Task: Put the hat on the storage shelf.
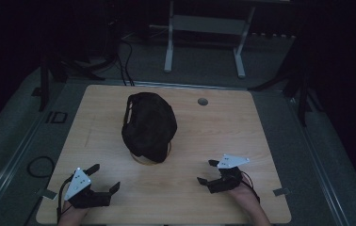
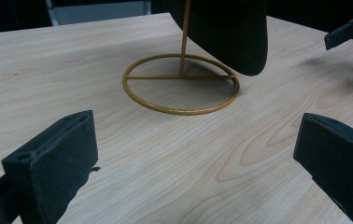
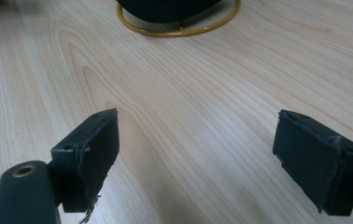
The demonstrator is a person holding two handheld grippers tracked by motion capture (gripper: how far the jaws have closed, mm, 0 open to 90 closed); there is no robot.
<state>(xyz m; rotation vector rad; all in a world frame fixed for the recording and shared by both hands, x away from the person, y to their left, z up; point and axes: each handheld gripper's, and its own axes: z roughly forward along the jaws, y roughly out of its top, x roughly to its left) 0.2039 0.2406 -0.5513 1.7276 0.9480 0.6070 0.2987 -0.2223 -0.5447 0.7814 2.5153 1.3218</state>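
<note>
Hat [image 1: 149, 126] on gold stand [image 2: 180, 84], well beyond both open claws.

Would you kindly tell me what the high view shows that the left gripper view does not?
The high view alone takes in the whole black cap, the left gripper with its grey plate, and the round hole in the table. The left gripper view alone shows the gold stand's upright rod and crossbar. Both share the stand's ring base, the wooden table and the right gripper, open.
</note>
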